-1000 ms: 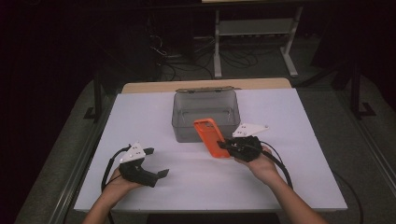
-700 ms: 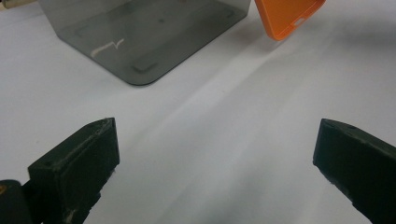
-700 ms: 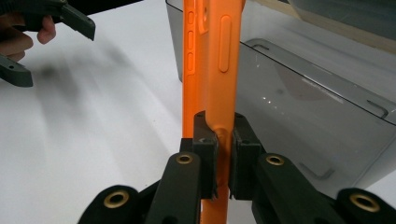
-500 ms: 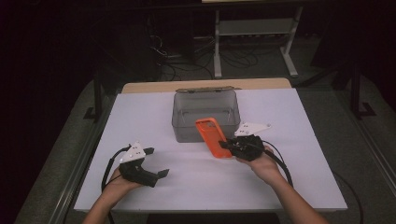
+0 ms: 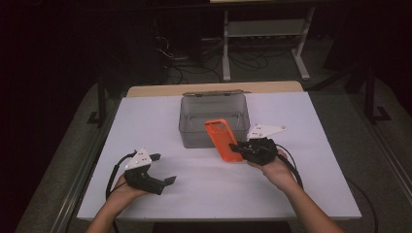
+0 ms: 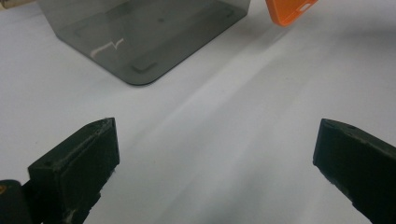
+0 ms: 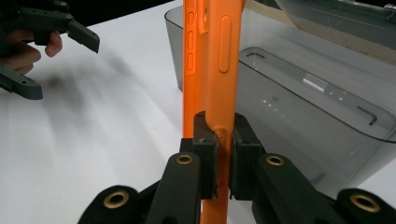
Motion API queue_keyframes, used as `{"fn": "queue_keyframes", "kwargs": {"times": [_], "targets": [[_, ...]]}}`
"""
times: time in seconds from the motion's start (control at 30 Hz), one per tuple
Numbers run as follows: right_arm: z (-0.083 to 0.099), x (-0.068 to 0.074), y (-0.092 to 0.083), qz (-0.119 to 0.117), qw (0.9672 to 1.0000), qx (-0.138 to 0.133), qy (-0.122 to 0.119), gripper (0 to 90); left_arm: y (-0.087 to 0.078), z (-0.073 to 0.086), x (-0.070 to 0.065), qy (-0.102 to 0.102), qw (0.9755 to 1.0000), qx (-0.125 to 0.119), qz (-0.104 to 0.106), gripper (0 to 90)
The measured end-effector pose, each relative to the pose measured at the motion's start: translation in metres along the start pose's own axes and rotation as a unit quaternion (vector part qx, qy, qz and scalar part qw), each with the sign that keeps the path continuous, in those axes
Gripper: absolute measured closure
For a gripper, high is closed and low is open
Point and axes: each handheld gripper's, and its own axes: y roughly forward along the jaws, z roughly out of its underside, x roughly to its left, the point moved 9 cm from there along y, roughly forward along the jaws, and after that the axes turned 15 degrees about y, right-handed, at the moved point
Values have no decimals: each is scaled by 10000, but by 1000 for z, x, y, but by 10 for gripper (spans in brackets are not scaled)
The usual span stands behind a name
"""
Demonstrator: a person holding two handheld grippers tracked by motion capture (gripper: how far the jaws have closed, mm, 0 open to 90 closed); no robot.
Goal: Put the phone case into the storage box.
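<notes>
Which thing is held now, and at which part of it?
The right gripper is shut on the orange rubbery phone case, pinching one side wall near its lower end. The left gripper holds nothing.

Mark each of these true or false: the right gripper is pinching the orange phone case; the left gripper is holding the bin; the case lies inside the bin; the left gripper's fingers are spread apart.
1. The right gripper is pinching the orange phone case. True.
2. The left gripper is holding the grey bin. False: it holds nothing and sits apart from the bin.
3. The case lies inside the bin. False: it is held just in front of the bin.
4. The left gripper's fingers are spread apart. True.
</notes>
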Motion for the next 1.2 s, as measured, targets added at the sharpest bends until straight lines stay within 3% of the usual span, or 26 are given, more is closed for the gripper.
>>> {"fn": "queue_keyframes", "kwargs": {"times": [1.2], "targets": [[-35,-6,-10,125,9998,-150,45,823,1,-1,-2,34,10000,-18,26,0]]}}
